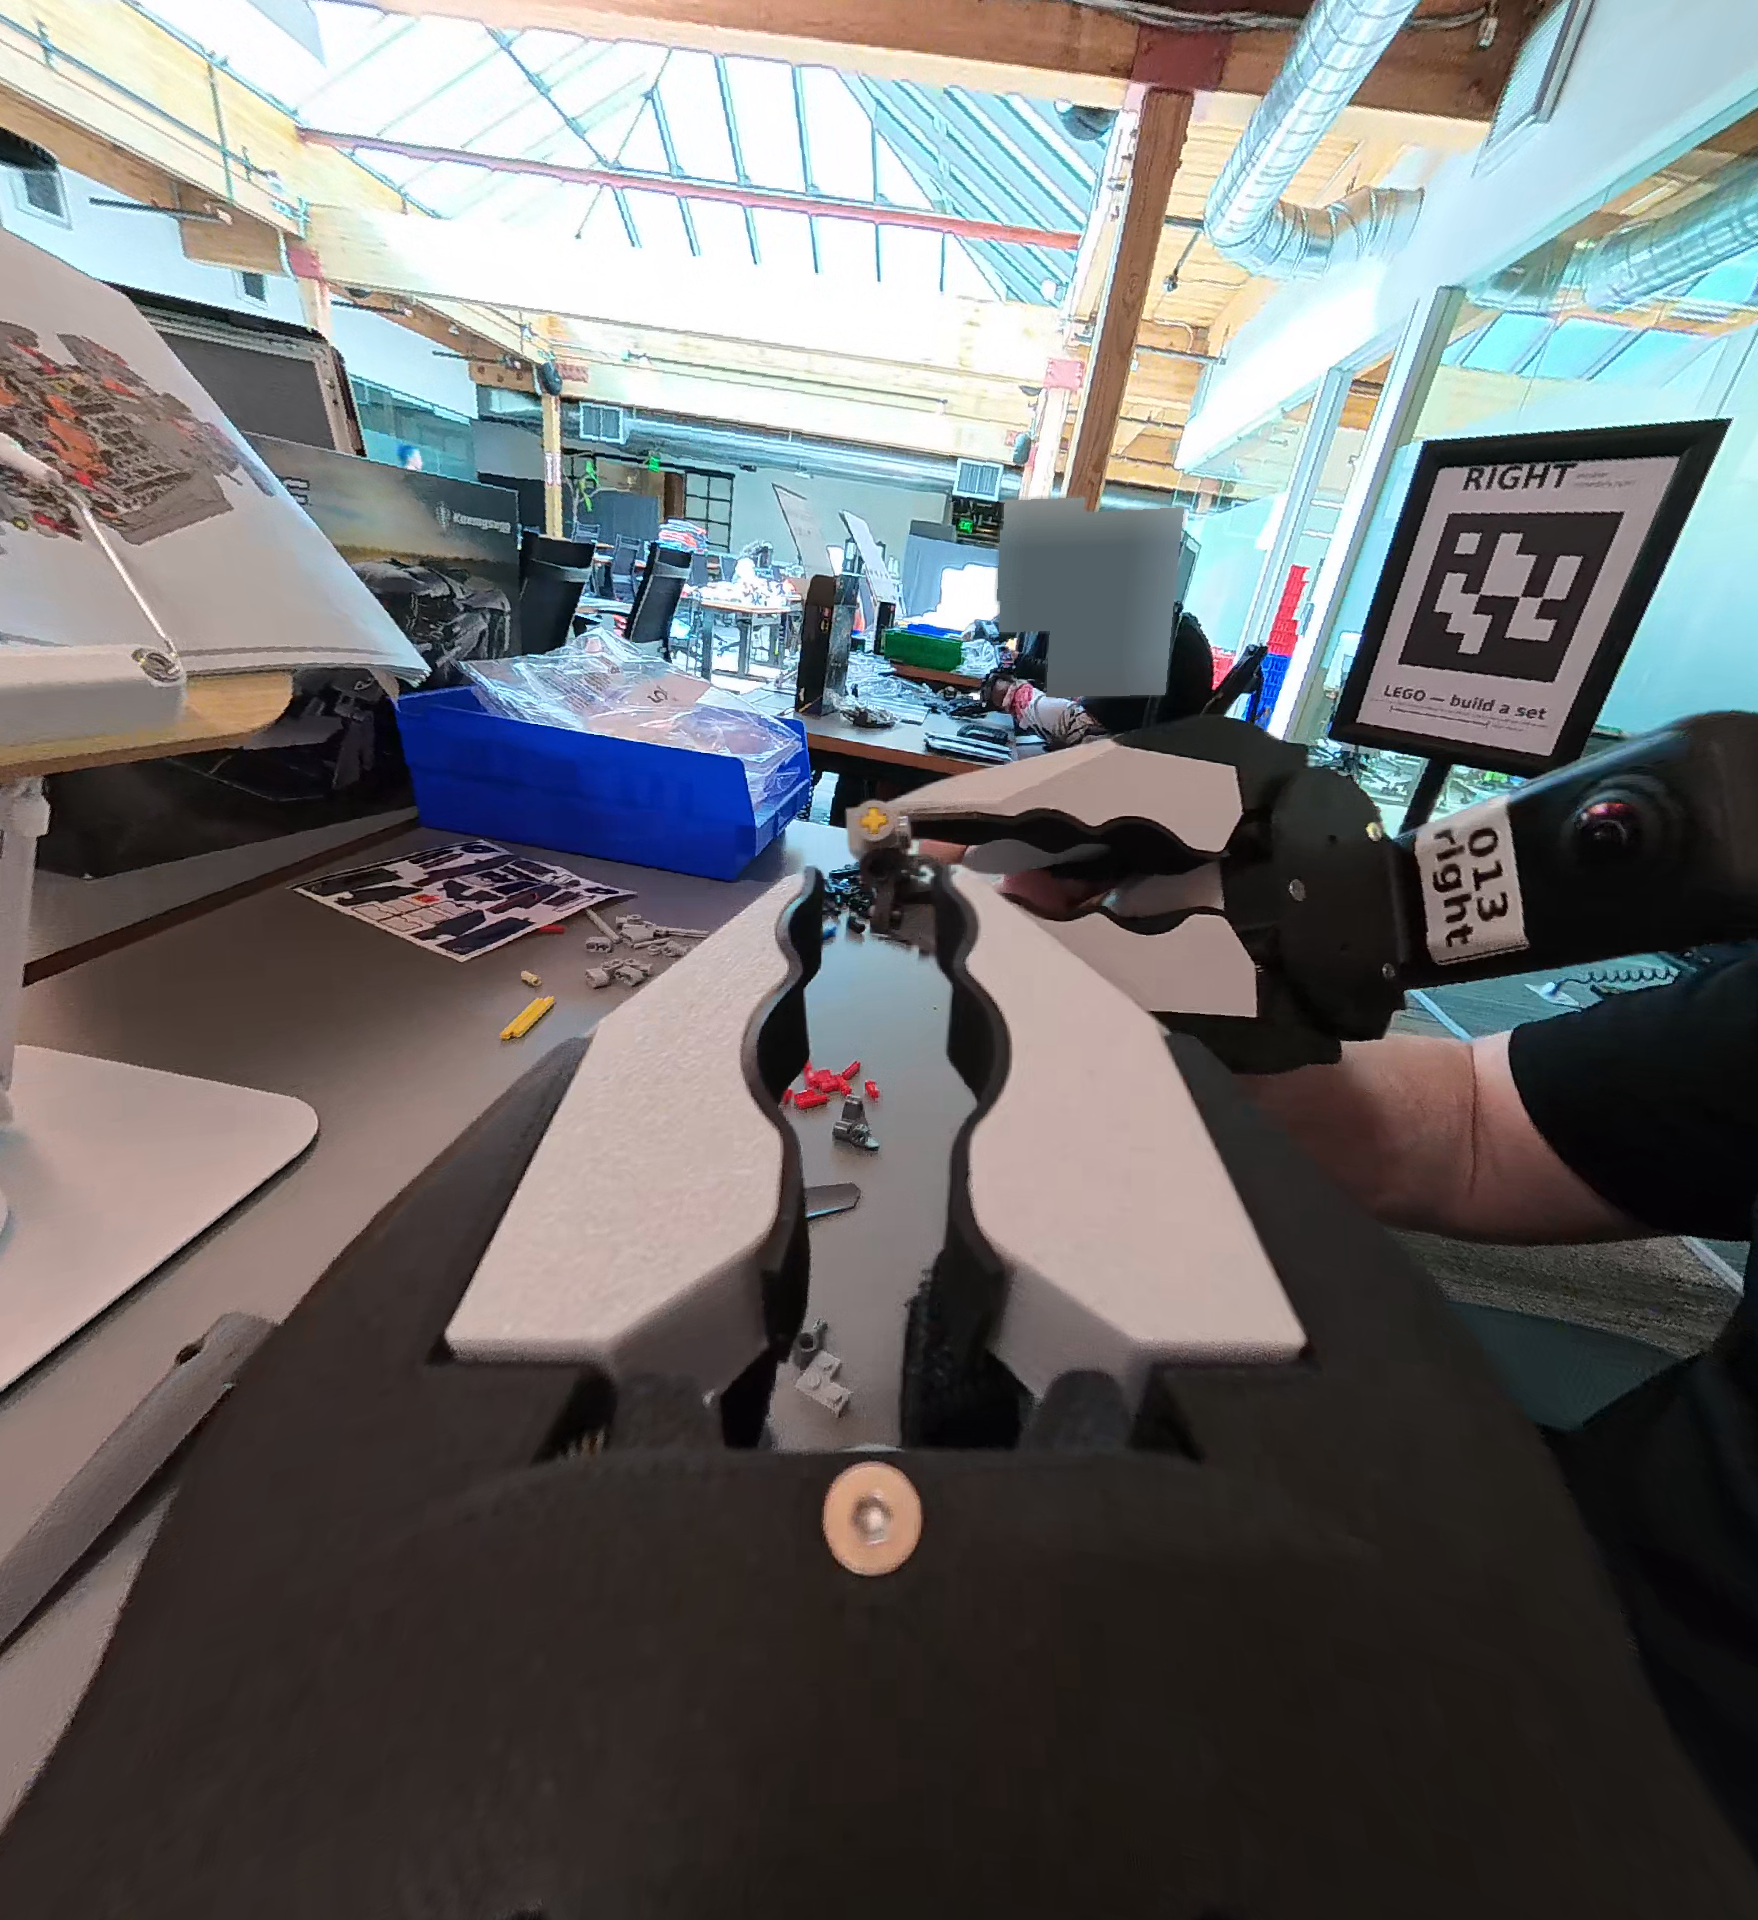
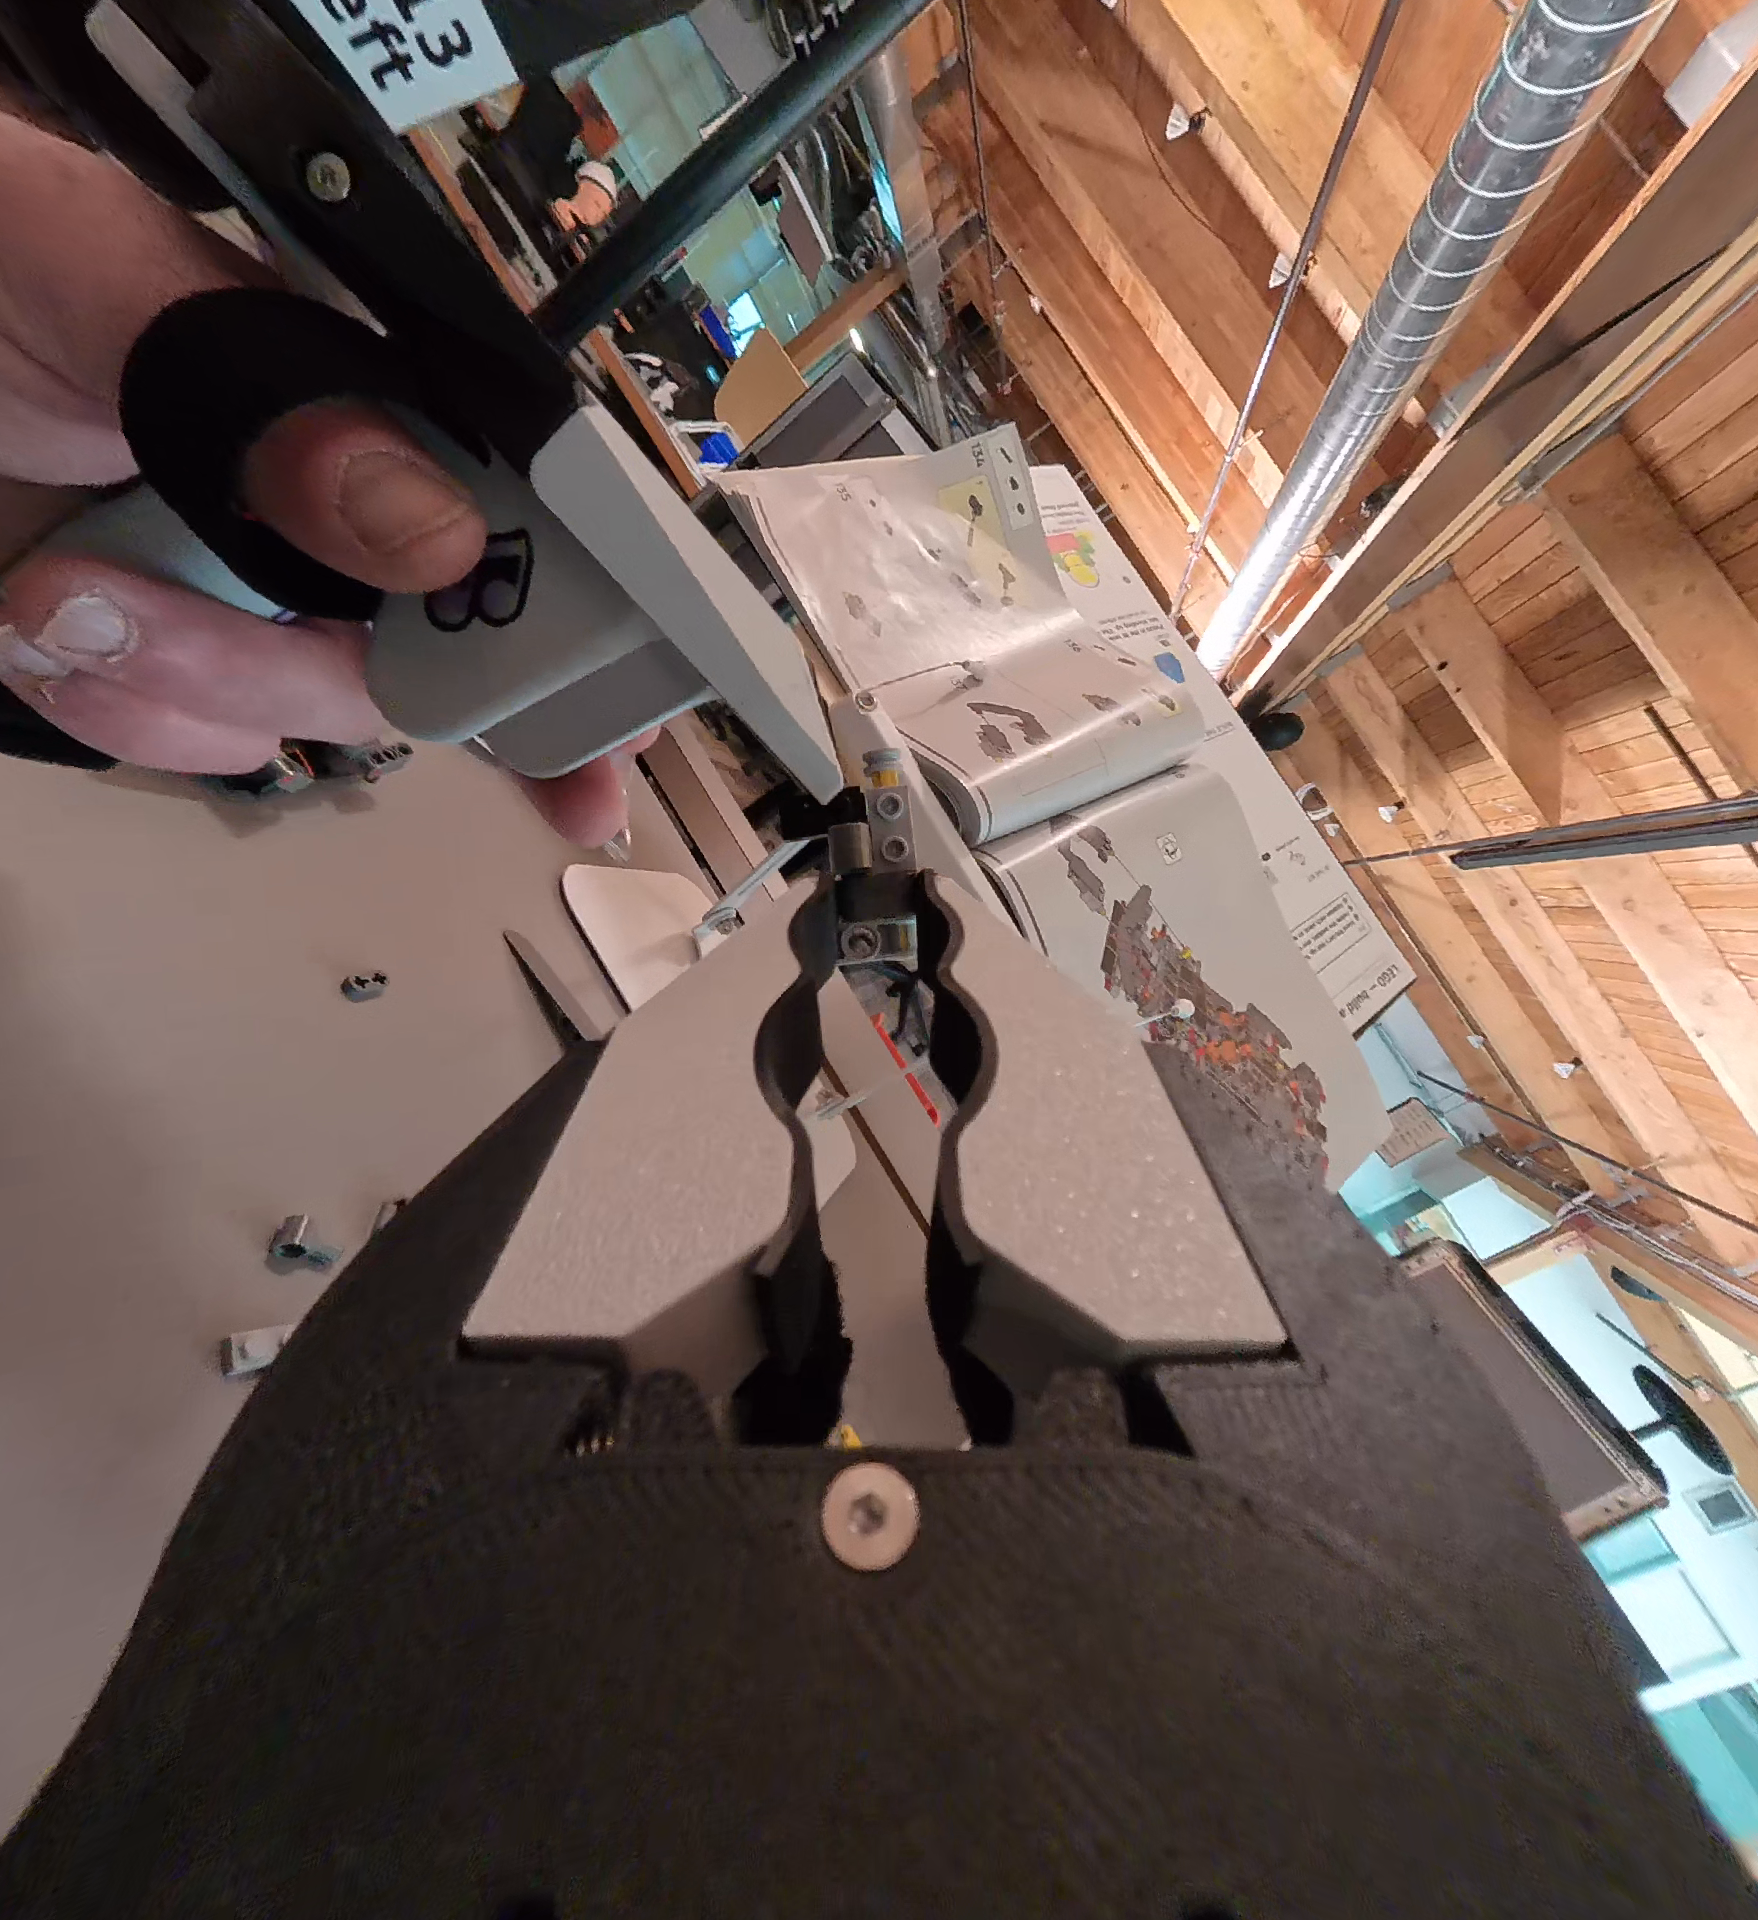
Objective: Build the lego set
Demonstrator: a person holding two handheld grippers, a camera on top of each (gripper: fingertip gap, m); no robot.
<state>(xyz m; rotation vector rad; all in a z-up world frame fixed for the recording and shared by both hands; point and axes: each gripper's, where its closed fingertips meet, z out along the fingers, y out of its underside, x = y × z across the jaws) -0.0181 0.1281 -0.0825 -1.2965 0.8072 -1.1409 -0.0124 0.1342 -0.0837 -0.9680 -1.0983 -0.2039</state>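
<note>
My right gripper (image 2: pixel 873 925) is shut on a small grey and dark brick assembly (image 2: pixel 880 852) with a yellow axle (image 2: pixel 885 767) at its far end. In the left wrist view the right gripper (image 1: pixel 922 842) comes in from the right, and the assembly's grey end with the yellow cross (image 1: pixel 875 823) sticks out of its tips. My left gripper (image 1: pixel 880 896) is open. The assembly's dark lower part (image 1: pixel 890 894) hangs between its fingertips, close to the right finger (image 1: pixel 953 914), with a gap to the left one. In the right wrist view the left gripper's finger (image 2: pixel 709 623) reaches in from the upper left.
A blue bin (image 1: pixel 594 779) with plastic bags stands behind. A sticker sheet (image 1: pixel 464 899), grey pieces (image 1: pixel 636 945), yellow axles (image 1: pixel 527 1018) and red pieces (image 1: pixel 828 1086) lie on the grey table (image 1: pixel 335 1039). An instruction booklet on a white stand (image 1: pixel 75 499) is at the left, a framed sign (image 1: pixel 1519 592) at the right. Both grippers' tips are close together, under 4 cm apart.
</note>
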